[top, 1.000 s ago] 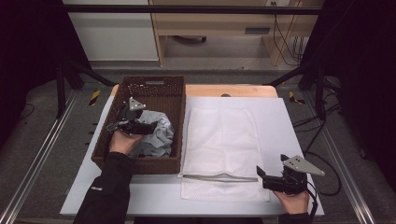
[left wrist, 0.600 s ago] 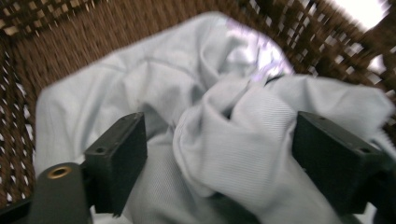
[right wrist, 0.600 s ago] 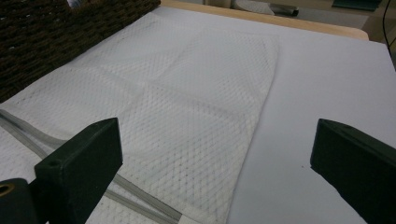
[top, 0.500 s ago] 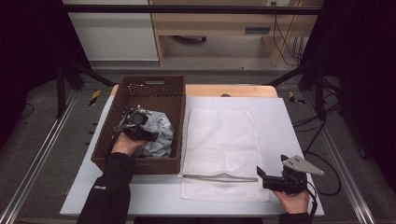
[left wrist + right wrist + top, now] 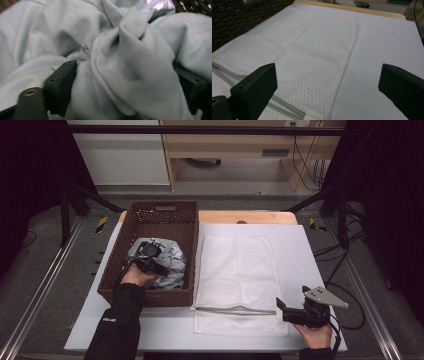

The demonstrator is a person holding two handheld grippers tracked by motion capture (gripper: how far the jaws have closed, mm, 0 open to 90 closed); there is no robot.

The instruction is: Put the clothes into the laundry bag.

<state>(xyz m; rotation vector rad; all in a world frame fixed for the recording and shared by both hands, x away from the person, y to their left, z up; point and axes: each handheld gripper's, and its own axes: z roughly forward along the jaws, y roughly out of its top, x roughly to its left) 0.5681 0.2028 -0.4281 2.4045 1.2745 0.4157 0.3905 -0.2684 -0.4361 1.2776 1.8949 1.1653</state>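
Nearest the person, the right gripper (image 5: 295, 312) is resting low over the front right corner of the bench (image 5: 320, 250), its jaws standing wide with nothing between them, just beside the near right corner of the white mesh bag (image 5: 240, 275). The bag is lying flat on the bench with its grey zipper edge (image 5: 235, 310) running across near the front; whether the zipper is open I cannot tell. If the bag is meant to take the cloth, nothing is pinning it, so a tug is likely to be sliding it over the smooth surface.

Farther off to the left, the left gripper (image 5: 150, 262) is reaching down into the brown wicker basket (image 5: 150, 295), which is sitting just beside the bag. Its jaws are standing fairly wide around a raised fold of the pale grey-blue garment (image 5: 130, 65), not visibly clamped on it. The risk here is a shallow bite: the ribbed knit is soft and bunched, so the jaws may be catching only a loose ridge that is slipping out on the lift, or the trailing cloth may be snagging on the basket's woven wall
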